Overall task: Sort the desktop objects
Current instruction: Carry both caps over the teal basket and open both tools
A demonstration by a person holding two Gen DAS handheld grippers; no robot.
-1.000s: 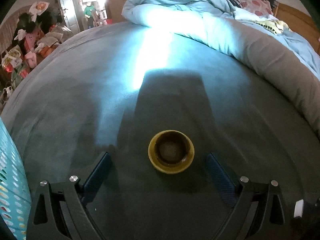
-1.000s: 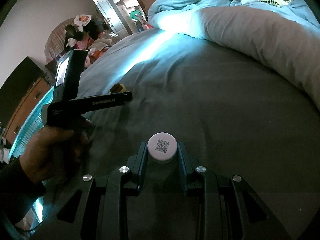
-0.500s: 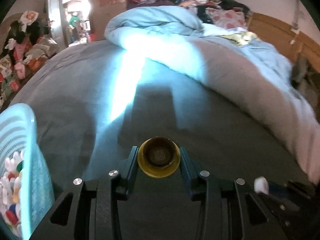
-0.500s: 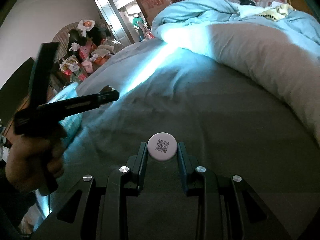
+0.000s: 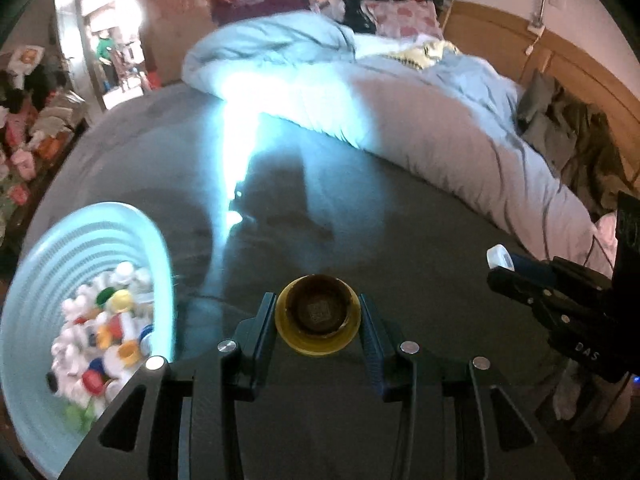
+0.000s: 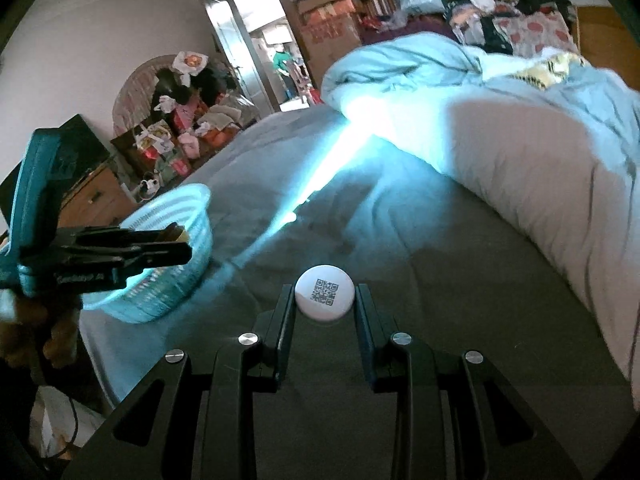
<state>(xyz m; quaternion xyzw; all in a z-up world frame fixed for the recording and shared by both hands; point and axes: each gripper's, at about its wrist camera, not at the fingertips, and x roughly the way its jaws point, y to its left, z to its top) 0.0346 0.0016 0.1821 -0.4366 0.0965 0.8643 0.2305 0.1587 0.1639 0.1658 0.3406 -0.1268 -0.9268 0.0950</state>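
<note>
grey bed surface (image 5: 400, 240) is bare in the middle, clear path fwd for both grippers. blockers: rolled duvet (image 5: 440, 128) walls off the far/right side; light-blue basket (image 5: 100, 232) sits at left edge, open top, part full of caps (image 5: 104, 328). right gripper (image 5: 502, 258) hangs close at right of the left-wrist view.

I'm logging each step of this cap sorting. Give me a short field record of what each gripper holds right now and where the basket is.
left gripper: shut on yellow cap, open side facing the camera
right gripper: shut on white cap, printed code on top
basket: pale blue, on the grey bedsheet, left of the left gripper
basket contents: many mixed-colour caps
</note>
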